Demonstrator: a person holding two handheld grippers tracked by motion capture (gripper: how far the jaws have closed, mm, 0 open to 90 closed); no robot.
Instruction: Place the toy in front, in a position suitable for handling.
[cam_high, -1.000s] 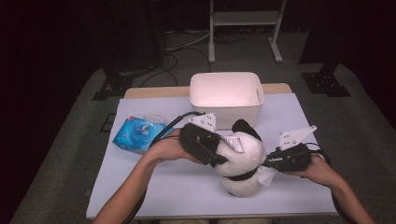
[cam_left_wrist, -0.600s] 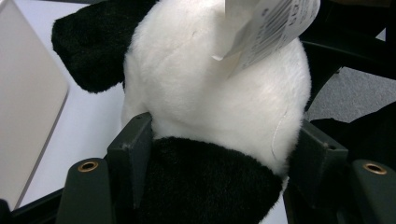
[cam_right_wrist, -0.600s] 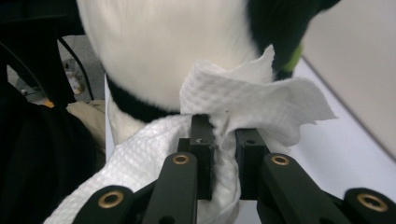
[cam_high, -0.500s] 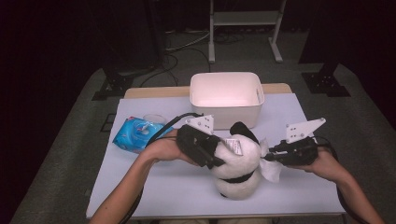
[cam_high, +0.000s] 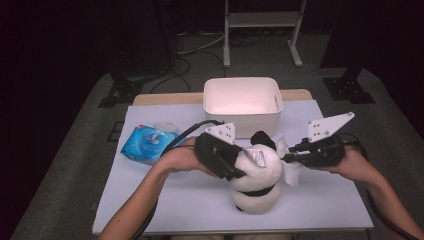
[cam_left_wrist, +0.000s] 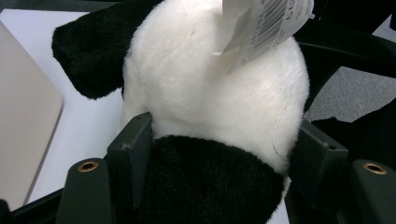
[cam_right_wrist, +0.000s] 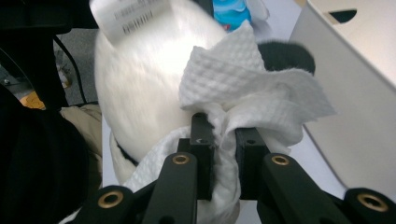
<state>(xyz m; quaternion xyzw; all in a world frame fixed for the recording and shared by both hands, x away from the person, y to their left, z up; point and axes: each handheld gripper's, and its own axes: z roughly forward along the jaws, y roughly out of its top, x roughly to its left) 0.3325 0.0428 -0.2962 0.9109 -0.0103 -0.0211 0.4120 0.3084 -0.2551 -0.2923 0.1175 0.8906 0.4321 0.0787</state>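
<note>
Since the earlier frame, right gripper (cam_high: 289, 158) has risen, jaws clamped on the wipe (cam_right_wrist: 243, 98) against the panda (cam_high: 257, 182). Left gripper (cam_left_wrist: 219, 163) grips the panda's body.

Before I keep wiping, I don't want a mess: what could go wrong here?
The wet wipe is bunched in the right gripper and could slip free. The panda plush, clamped by the left gripper, may twist out. Its paper tag could get damp or tear.
</note>
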